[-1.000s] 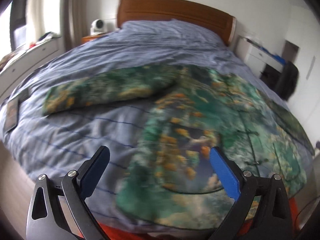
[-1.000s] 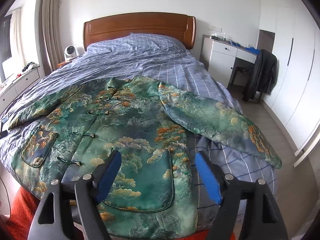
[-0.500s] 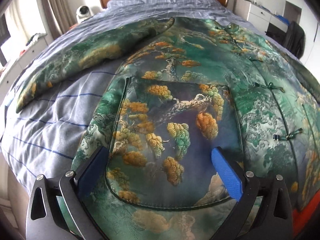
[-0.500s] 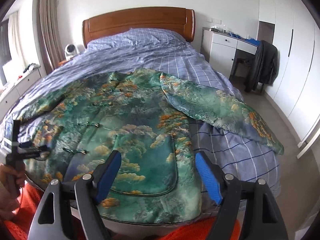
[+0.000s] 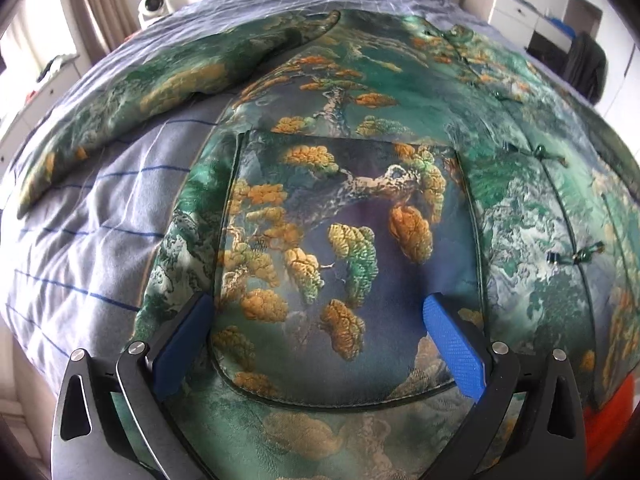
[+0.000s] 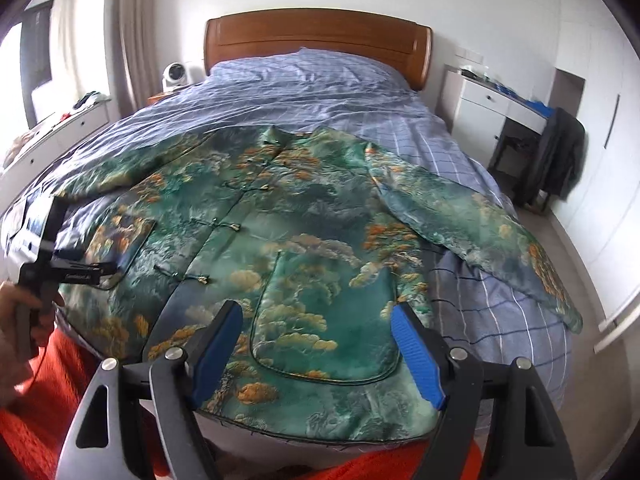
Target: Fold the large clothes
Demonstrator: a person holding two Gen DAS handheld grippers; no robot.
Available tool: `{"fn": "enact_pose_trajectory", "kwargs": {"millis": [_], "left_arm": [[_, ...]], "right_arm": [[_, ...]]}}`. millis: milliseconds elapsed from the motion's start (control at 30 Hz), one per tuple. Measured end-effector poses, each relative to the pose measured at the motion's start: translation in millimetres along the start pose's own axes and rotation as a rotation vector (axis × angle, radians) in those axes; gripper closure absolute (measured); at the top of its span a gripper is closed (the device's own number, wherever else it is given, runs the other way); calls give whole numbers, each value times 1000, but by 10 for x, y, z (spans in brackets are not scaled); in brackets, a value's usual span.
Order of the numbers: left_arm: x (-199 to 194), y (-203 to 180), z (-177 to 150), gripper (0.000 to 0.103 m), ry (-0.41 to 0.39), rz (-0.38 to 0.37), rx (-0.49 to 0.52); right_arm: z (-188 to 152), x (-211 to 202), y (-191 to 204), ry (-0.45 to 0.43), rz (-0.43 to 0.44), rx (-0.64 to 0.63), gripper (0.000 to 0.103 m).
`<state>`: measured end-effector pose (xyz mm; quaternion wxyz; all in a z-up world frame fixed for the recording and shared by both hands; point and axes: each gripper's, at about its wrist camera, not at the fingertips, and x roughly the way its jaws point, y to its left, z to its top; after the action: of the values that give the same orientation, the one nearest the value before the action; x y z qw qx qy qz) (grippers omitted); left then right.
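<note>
A big bed (image 6: 360, 92) with a blue checked cover is seen in a bedroom. A brown wooden headboard (image 6: 316, 40) stands at the far end, against a white wall. A small white fan (image 6: 173, 74) is seen on a low stand on the left of the headboard. Long curtains (image 6: 132, 32) hang on that side too. On the right, a white desk (image 6: 492, 108) with drawers is seen, and a dark coat (image 6: 560, 156) is hung over a chair beside it. White cupboards (image 6: 600, 92) line the right wall.

1 jacket (image 6: 280, 232) is spread flat on the bed, near the foot end, front side up. It is green with orange trees and clouds. 2 sleeves are stretched out, 1 to each side. 2 pockets are counted on the front, 1 on each half; it cannot be told if anything is in them. A row of small knot buttons runs down the middle. Red cloth is seen under the bottom hem.

2 claws are counted. The left claw (image 5: 320, 344) is held low over 1 pocket (image 5: 340, 240), with its blue pads spread wide and nothing pinched. The right claw (image 6: 318, 350) is held above the other pocket (image 6: 324, 320), also spread wide and released. A hand (image 6: 20, 320) is seen holding the left tool's handle.
</note>
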<state>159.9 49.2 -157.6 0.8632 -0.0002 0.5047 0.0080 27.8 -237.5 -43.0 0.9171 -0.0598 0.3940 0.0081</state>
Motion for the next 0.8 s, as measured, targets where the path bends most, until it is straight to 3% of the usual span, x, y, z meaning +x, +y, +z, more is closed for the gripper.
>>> {"fn": "enact_pose_trajectory", "kwargs": {"millis": [100,200,267,500,800], "left_arm": [[-90,18,9,1,-10,-9,-24],[-305,46,23,1,-58,-93,-70],[-433,35,42,1,-90,-110,-75],[-1069,-33,166,1,-272,-100,-45],[-1398,-58,309,1,-345,-105,-29]], "right_arm": [[-18,-27,38,-13,-3,-37,25],[-27,-21,56,-18,-25,-70,25],[-34,15,56,-11,-38,-84,25],[25,35,8,-36,-35,-94,25],[149,-158,-222,-162,-186,-159,25]]}}
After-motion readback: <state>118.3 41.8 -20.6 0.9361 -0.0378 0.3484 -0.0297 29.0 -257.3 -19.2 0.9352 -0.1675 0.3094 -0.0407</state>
